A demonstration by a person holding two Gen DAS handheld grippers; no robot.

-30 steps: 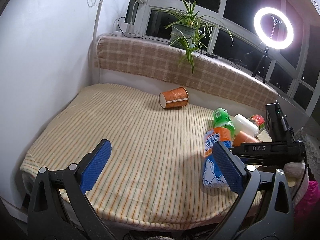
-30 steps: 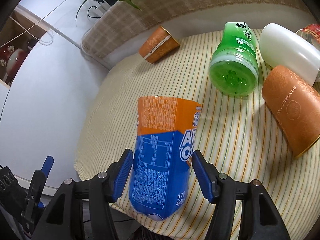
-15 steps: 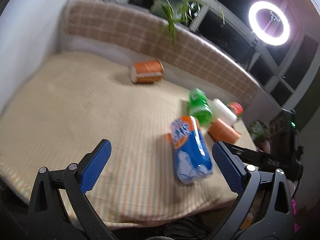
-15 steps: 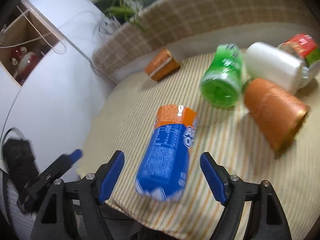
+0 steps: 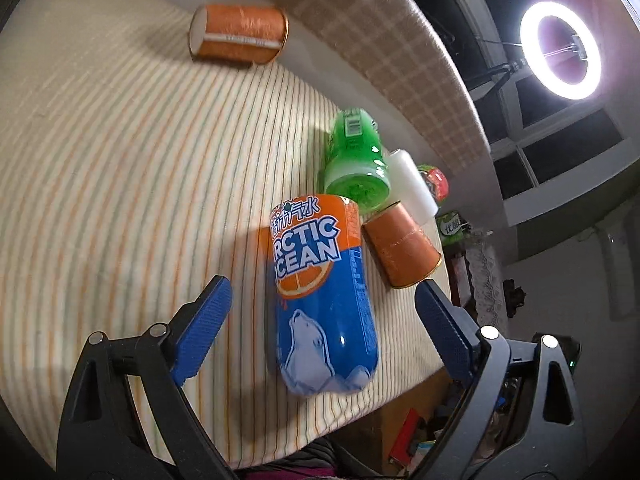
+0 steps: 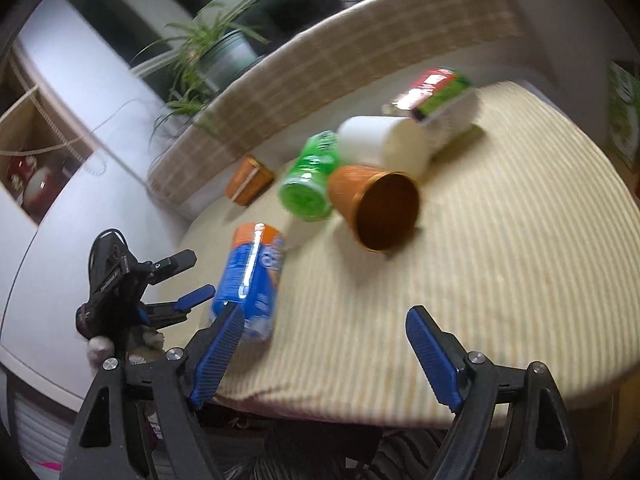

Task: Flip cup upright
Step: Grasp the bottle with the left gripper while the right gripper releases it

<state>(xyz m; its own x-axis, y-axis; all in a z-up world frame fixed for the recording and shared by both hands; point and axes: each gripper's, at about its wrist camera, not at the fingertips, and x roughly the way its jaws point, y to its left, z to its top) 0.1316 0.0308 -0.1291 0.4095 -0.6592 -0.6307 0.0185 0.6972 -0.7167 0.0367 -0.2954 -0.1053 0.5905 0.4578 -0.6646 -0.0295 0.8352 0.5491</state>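
Cup: the orange paper cup [image 6: 374, 208] lying on its side probably crushes easily; grip its wall lightly. Left gripper [image 5: 323, 330] and right gripper [image 6: 324, 354] both gape empty.

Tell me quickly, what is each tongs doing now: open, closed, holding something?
Left tongs: open, holding nothing.
Right tongs: open, holding nothing.

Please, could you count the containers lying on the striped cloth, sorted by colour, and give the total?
Orange cups: 2, the far one and the near one.
Blue and orange Arctic Ocean bottle: 1.
Green bottle: 1.
White container: 1.
Red and green container: 1.
Total: 6, all on their sides.
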